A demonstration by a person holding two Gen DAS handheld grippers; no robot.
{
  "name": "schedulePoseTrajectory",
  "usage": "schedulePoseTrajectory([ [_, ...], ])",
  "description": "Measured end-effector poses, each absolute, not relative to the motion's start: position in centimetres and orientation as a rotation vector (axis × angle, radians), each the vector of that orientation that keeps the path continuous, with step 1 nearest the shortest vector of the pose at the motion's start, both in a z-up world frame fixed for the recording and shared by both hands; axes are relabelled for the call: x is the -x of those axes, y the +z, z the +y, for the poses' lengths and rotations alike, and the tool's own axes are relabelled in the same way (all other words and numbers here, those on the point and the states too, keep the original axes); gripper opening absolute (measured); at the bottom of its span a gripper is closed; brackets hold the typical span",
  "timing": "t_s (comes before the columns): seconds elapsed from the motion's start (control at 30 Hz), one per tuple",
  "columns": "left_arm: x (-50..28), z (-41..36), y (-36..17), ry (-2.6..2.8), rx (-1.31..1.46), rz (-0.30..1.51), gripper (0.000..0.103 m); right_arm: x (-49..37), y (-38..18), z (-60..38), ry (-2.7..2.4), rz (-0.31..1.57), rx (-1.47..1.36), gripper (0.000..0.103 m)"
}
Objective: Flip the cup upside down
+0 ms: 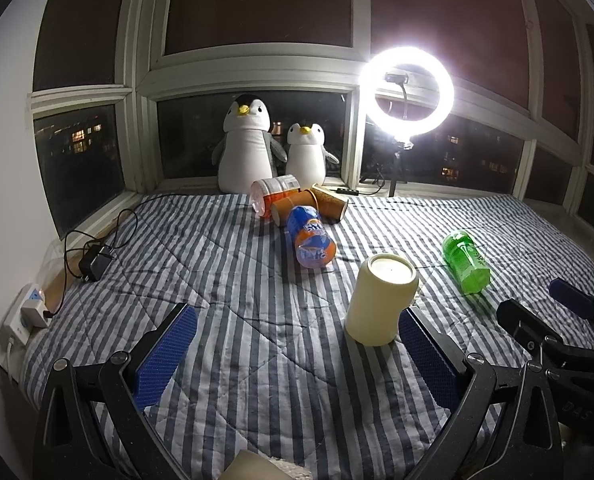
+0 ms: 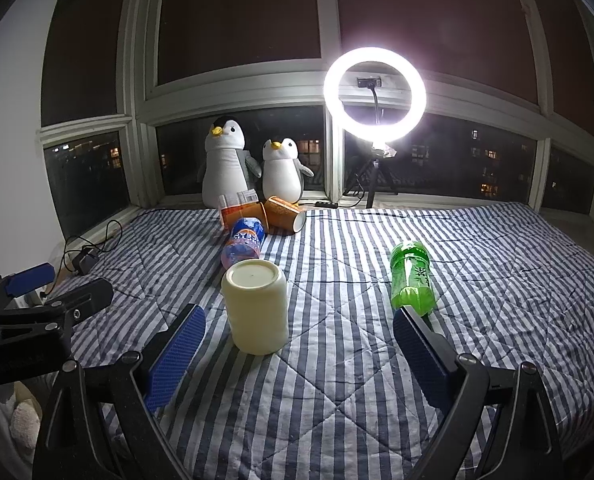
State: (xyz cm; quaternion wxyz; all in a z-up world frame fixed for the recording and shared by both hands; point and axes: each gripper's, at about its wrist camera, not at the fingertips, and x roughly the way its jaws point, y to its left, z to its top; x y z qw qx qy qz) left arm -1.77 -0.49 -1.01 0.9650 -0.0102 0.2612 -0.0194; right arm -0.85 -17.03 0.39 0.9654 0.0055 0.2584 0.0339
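Both tools (image 1: 297,344) (image 2: 299,344) gape empty; upturned cup (image 2: 256,306) stands before Fanta bottle (image 2: 244,244), green bottle (image 2: 412,278) aside.

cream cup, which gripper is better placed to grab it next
Right, probably. The cream cup stands between the open right gripper's fingers, nearer its left pad. In the left wrist view it sits off by the left gripper's right pad.

The blue and orange bottle (image 1: 311,236) lying on the bed carries the Fanta logo. The green bottle (image 2: 412,279) bears white characters down its label, too small to read.
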Motion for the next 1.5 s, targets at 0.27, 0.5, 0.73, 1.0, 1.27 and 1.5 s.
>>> schedulePoseTrajectory([
  [0.27, 1.70, -0.62, -0.84, -0.043, 0.020, 0.531, 0.102, 0.85, 0.35, -17.14, 0.067, 0.522, -0.014, 0.093],
  [0.5, 1.66, -0.62, -0.76, -0.044, 0.021, 0.531, 0.102, 0.86, 0.28, -17.17, 0.068, 0.525, -0.014, 0.093],
  [0.73, 1.69, -0.59, -0.82, -0.045, 0.021, 0.530, 0.102, 0.87, 0.32, -17.20, 0.066, 0.523, -0.016, 0.094],
  [1.0, 1.72, -0.73, -0.75, -0.047, 0.022, 0.530, 0.102, 0.97, 0.16, -17.27, 0.064, 0.522, -0.018, 0.094],
  [1.27, 1.71, -0.88, -0.69, -0.048, 0.022, 0.528, 0.102, 1.03, 0.07, -17.46, 0.061, 0.523, -0.022, 0.094],
  [1.5, 1.67, -0.99, -0.50, -0.049, 0.027, 0.525, 0.102, 1.01, 0.09, -17.54, 0.060, 0.524, -0.023, 0.094],
])
